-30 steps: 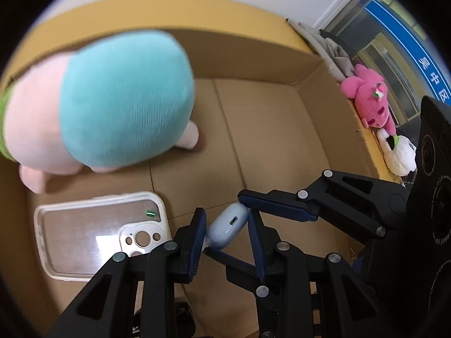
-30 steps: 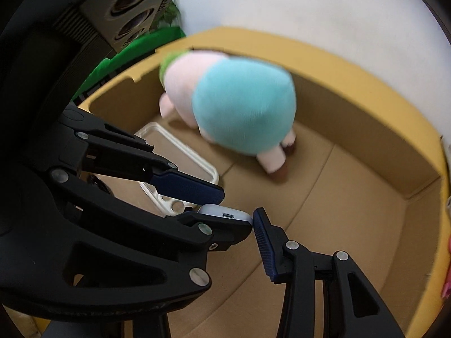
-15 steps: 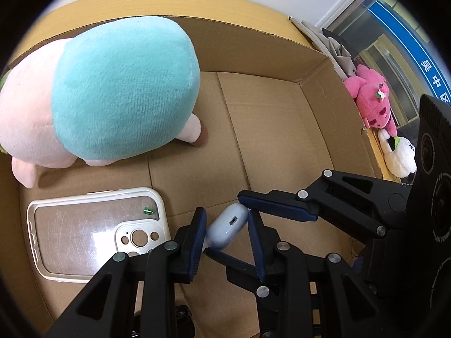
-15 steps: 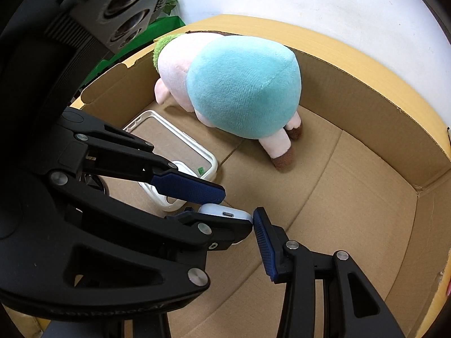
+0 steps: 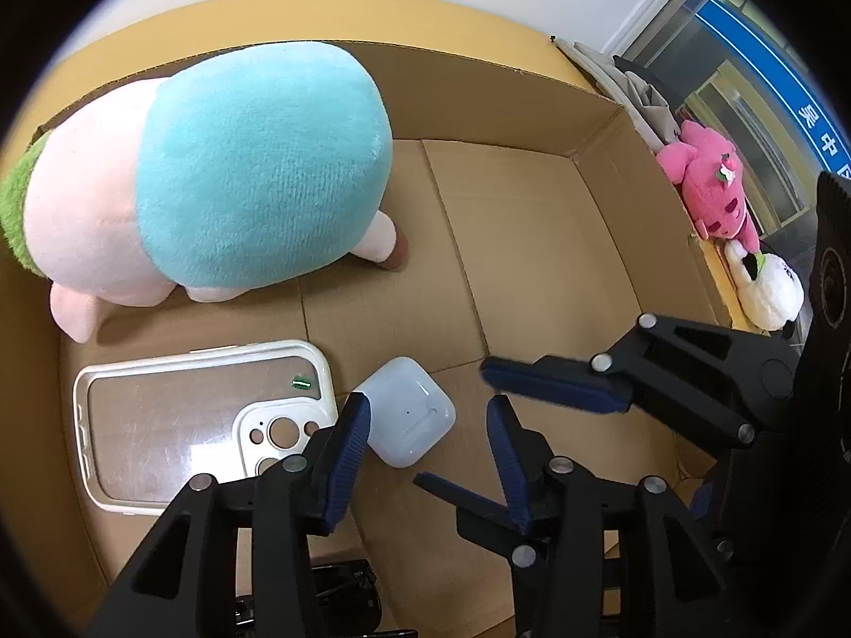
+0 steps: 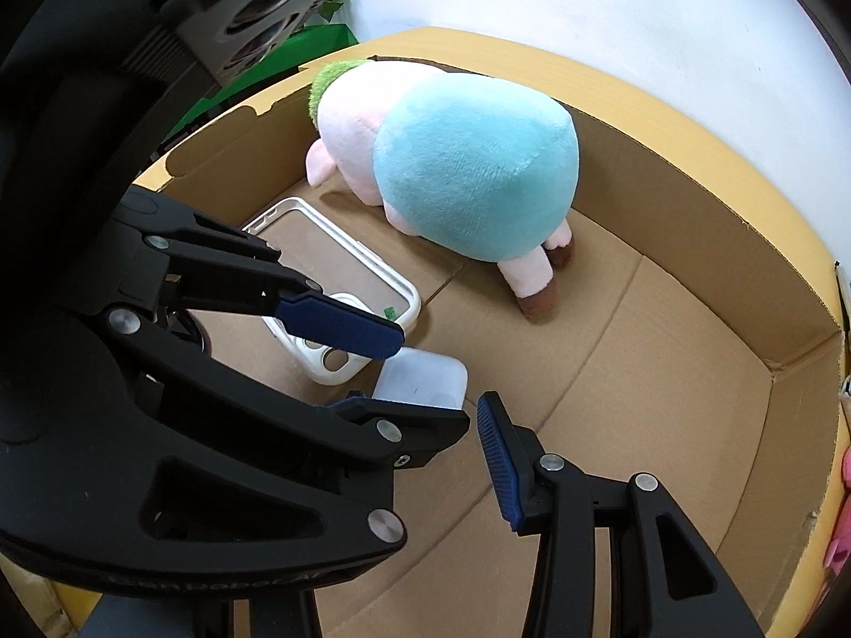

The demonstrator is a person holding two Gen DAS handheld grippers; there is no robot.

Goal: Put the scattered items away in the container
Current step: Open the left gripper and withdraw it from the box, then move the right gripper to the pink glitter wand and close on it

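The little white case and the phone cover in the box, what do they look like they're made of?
White case: probably hard glossy plastic, smooth with rounded corners and a soft sheen. Phone cover: clear back showing the cardboard through it with glare, likely plastic, with an off-white rim, possibly rubbery; hard to say.

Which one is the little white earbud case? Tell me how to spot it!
Look inside the big cardboard box, where a plush toy with a turquoise back crouches. In front of it lies a flat clear phone case, and just right of that sits the earbud case. It is the only small, solid white, rounded square there.
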